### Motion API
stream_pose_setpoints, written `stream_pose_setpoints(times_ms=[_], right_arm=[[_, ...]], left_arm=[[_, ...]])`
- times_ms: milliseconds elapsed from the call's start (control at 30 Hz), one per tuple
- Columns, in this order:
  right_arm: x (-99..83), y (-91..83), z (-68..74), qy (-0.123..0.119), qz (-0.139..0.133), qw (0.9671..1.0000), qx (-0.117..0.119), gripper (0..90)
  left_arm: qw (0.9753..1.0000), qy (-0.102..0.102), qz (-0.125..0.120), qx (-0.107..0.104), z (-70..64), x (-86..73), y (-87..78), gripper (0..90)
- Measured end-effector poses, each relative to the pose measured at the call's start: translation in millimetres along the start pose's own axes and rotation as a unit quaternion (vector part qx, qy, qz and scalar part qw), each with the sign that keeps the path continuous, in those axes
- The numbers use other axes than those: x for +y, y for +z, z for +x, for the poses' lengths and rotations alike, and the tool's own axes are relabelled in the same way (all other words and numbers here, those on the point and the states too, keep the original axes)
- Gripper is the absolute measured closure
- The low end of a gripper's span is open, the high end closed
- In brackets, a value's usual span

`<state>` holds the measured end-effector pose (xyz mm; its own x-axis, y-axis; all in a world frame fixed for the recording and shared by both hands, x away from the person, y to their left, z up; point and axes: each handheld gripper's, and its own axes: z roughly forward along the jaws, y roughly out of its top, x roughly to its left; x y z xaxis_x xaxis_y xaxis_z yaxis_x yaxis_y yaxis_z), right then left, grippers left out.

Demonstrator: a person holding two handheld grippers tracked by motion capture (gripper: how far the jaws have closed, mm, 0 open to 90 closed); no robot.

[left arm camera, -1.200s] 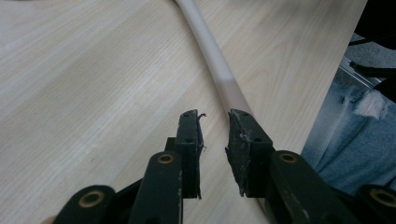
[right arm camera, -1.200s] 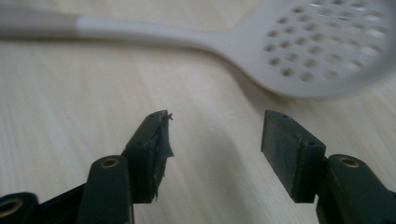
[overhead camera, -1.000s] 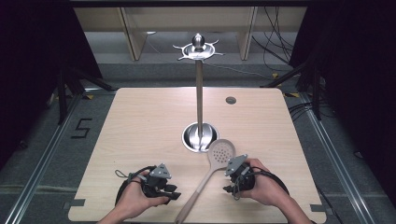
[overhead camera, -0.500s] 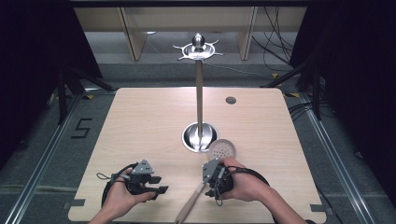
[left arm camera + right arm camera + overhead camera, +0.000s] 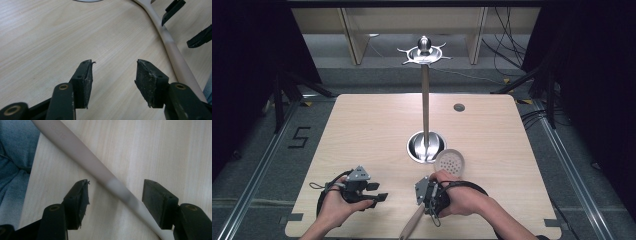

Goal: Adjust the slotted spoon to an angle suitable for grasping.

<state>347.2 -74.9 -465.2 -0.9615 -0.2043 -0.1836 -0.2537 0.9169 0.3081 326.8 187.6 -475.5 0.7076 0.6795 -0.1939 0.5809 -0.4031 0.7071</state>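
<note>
Pale wood grain covers the table (image 5: pixel 377 130), and on it lies a beige skimmer spoon (image 5: pixel 449 161) with a round perforated head and a long handle. In the high view the head rests just beside the shiny round base (image 5: pixel 426 147) of a tall metal stand (image 5: pixel 425 105), while the handle runs down toward the near edge of the table, passing under the right hand (image 5: pixel 462 197).

The right tool (image 5: pixel 113 191) has its jaws apart, one on each side of the handle; in the right gripper view the handle crosses the gap on a slant, and neither pad touches it. Blue cloth (image 5: pixel 15 157) shows past the table edge at the left of that view.

The left tool (image 5: pixel 113 75) is also spread wide, over bare wood, with nothing between its pads. In the left gripper view the handle curves past just to the right of it, and the black jaw tips of the other tool show farther off at the upper right. The left hand (image 5: pixel 337 200) holds it near the front edge, apart from the spoon.
</note>
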Motion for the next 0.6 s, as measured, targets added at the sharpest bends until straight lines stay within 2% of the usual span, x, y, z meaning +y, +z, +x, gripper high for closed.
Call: stream_pose_setpoints(times_ms=[33,67,100,133,167,200,233,267,300,367,400,433,467,500,567,600], right_arm=[[1.6,0.6,0.9,0.001,0.005,1.0000,0.002,38.5],[2.3,1.0,2.8,0.017,0.012,0.9998,0.008,38.4],[5.2,1.7,3.4,0.012,0.023,0.9996,0.012,38.0],[6.0,2.7,5.8,0.031,0.029,0.9989,0.021,37.6],[7.4,3.8,5.9,0.028,0.031,0.9989,0.022,37.4],[7.9,4.9,4.3,0.017,0.039,0.9986,0.033,37.2],[9.0,6.2,6.1,0.027,0.034,0.9984,0.035,37.1],[9.7,6.5,3.2,0.002,0.037,0.9986,0.036,37.1],[9.9,9.3,6.3,0.028,0.024,0.9985,0.041,37.1],[11.8,10.5,5.1,0.013,0.027,0.9986,0.044,37.3],[12.2,11.6,6.9,0.028,0.026,0.9981,0.048,37.5],[13.1,12.2,4.4,0.006,0.026,0.9984,0.049,37.8],[13.6,11.7,4.9,0.011,0.035,0.9979,0.053,38.4],[14.4,12.6,5.9,0.019,0.033,0.9976,0.058,39.0],[15.9,13.1,4.7,0.005,0.041,0.9972,0.063,40.9],[16.9,14.1,3.4,-0.010,0.039,0.9972,0.064,42.0]], left_arm=[[0.9999,0.012,0.009,0.008,2.2,0.1,-0.8,43.8],[0.9999,0.013,0.009,0.004,2.4,-0.1,-1.0,43.2],[0.9999,0.012,0.008,0.005,2.4,-0.2,-0.7,42.6],[0.9999,0.011,0.007,0.005,2.6,-0.3,-0.6,42.3],[0.9999,0.011,0.007,0.006,2.8,-0.4,-0.3,41.9],[0.9999,0.011,0.007,0.006,2.8,-0.4,-0.3,41.7],[0.9998,0.013,0.006,0.012,3.4,-0.5,-0.1,41.5],[0.9998,0.013,0.006,0.012,3.4,-0.5,-0.1,41.3],[0.9999,0.011,0.004,0.012,3.3,-0.6,-0.1,41.3],[0.9998,0.013,0.008,0.016,4.8,-0.7,0.0,41.2],[0.9999,0.010,0.007,0.012,4.6,-0.9,-0.2,41.2],[0.9998,0.010,0.007,0.013,4.9,-1.2,-0.2,41.1],[0.9999,0.006,0.005,0.013,4.8,-1.5,0.4,41.1],[0.9999,0.006,0.005,0.013,5.1,-1.6,0.5,41.1],[0.9998,0.010,0.008,0.013,5.9,-1.7,0.3,41.2],[0.9998,0.009,0.008,0.014,5.7,-1.9,0.6,41.2]])
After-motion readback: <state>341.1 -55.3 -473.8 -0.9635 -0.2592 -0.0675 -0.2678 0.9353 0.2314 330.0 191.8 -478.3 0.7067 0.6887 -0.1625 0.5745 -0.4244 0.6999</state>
